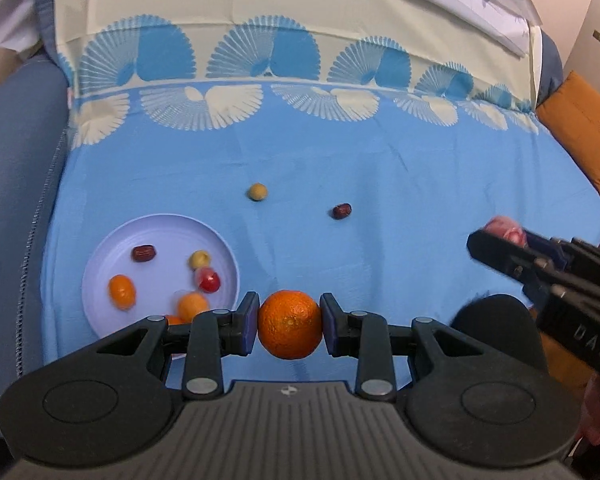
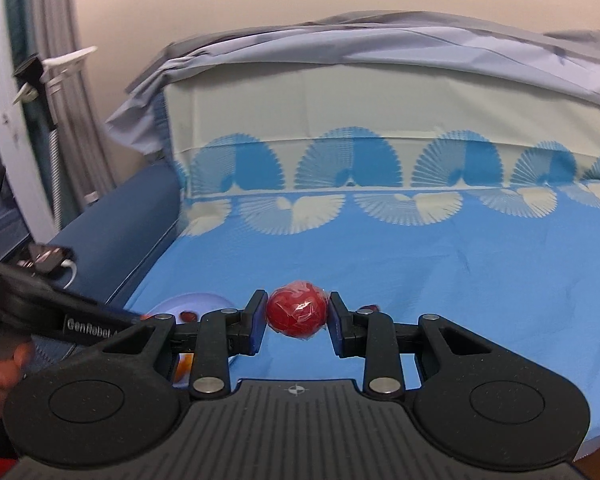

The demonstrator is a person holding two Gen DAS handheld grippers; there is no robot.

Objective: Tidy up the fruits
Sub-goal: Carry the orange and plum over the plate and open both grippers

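Note:
My left gripper is shut on an orange, held above the blue cloth just right of a pale blue plate. The plate holds a red date, a kumquat, a yellow berry, a wrapped red fruit and more orange fruit. A tan round fruit and a second red date lie loose on the cloth. My right gripper is shut on a red fruit in clear wrap; it also shows at the right in the left wrist view.
The blue patterned cloth covers a blue sofa seat. An orange cushion stands at the far right. A sheet-draped backrest rises behind. A phone with a cable lies on the left armrest.

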